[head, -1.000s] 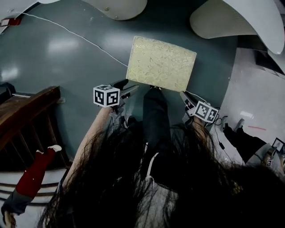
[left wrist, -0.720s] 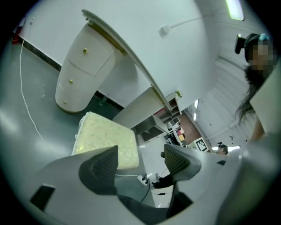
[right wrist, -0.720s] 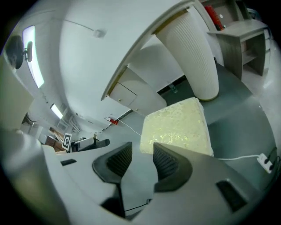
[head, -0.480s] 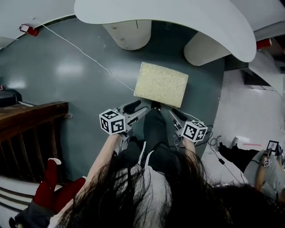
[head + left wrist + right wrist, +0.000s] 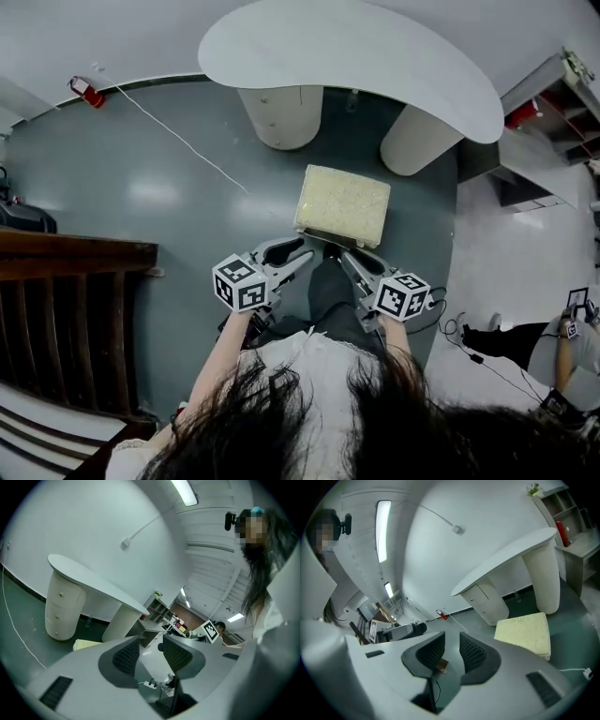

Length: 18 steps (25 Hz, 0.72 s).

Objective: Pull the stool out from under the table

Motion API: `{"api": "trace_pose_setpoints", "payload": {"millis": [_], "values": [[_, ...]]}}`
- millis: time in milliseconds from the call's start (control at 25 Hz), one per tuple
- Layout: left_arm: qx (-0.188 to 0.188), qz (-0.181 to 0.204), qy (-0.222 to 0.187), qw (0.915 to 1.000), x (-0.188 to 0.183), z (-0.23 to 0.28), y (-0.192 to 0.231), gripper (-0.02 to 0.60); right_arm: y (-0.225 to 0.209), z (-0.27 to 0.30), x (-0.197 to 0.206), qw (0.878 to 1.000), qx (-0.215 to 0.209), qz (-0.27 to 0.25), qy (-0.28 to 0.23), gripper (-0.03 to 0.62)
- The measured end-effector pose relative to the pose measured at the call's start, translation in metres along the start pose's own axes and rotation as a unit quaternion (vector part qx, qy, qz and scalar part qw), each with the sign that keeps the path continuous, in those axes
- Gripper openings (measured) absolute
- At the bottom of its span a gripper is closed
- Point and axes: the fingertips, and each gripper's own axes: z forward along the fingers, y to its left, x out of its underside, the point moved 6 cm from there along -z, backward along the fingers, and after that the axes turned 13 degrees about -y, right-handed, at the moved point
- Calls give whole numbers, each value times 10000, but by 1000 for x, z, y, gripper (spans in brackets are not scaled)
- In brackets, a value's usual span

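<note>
Head view: the pale yellow, square cushioned stool (image 5: 343, 204) stands on the grey-green floor (image 5: 141, 187) just ahead of both gripper tips, out from under the white curved-top table (image 5: 347, 56) beyond it. The left gripper (image 5: 302, 255) and right gripper (image 5: 349, 258), held side by side, have just been closing their jaws to narrow gaps, with nothing between them.

The stool (image 5: 342, 204) hides its legs beneath its cushion. The left gripper (image 5: 150, 645) covers all but one stool corner in its own view. Left of the stool, a wooden railing (image 5: 75, 255) is cropped.
</note>
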Motion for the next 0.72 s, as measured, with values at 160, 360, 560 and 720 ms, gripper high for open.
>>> {"api": "trace_pose_setpoints", "payload": {"millis": [160, 360, 560, 720], "values": [[121, 293, -175, 9993, 2, -39, -35, 147, 40, -21, 14, 9993, -130, -230, -246, 97], [308, 423, -202, 9984, 16, -82, -75, 133, 79, -54, 32, 9972, -32, -486, -567, 86], [399, 337, -323, 9981, 26, -114, -95, 132, 112, -76, 48, 9957, 22, -586, -717, 78], [456, 332, -476, 9973, 34, -121, -117, 133, 126, -98, 47, 9950, -86, -787, -615, 77]]}}
